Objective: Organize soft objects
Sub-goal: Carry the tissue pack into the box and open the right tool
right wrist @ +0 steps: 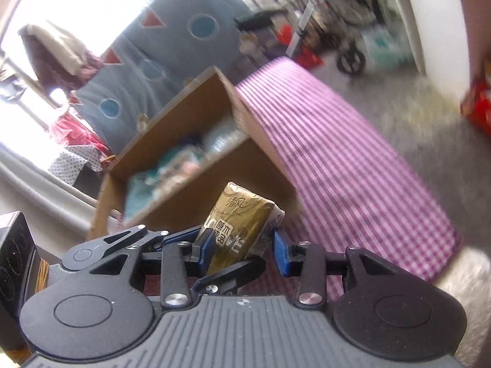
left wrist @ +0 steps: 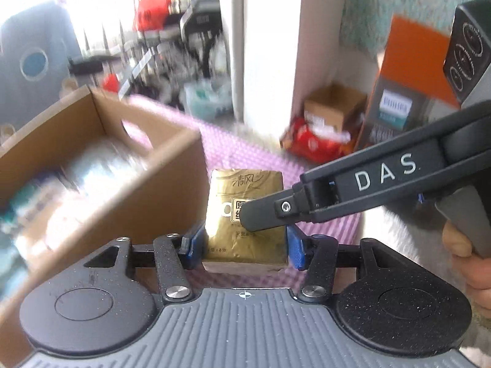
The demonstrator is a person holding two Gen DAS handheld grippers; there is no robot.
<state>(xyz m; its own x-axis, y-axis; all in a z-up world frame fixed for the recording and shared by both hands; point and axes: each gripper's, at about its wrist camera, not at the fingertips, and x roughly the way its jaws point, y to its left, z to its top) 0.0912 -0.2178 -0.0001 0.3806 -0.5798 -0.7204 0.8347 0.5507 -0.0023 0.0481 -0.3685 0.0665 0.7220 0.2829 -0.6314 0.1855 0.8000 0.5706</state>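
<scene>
both grippers on one gold tissue pack (left wrist: 245, 211), held up off the purple checked cloth (right wrist: 353, 159). left gripper (left wrist: 244, 242) has its blue pads squeezing the pack's sides. right gripper (left wrist: 245, 217) clamps it too, crossing in from the right. open cardboard box (left wrist: 101, 153) sits just left.
</scene>
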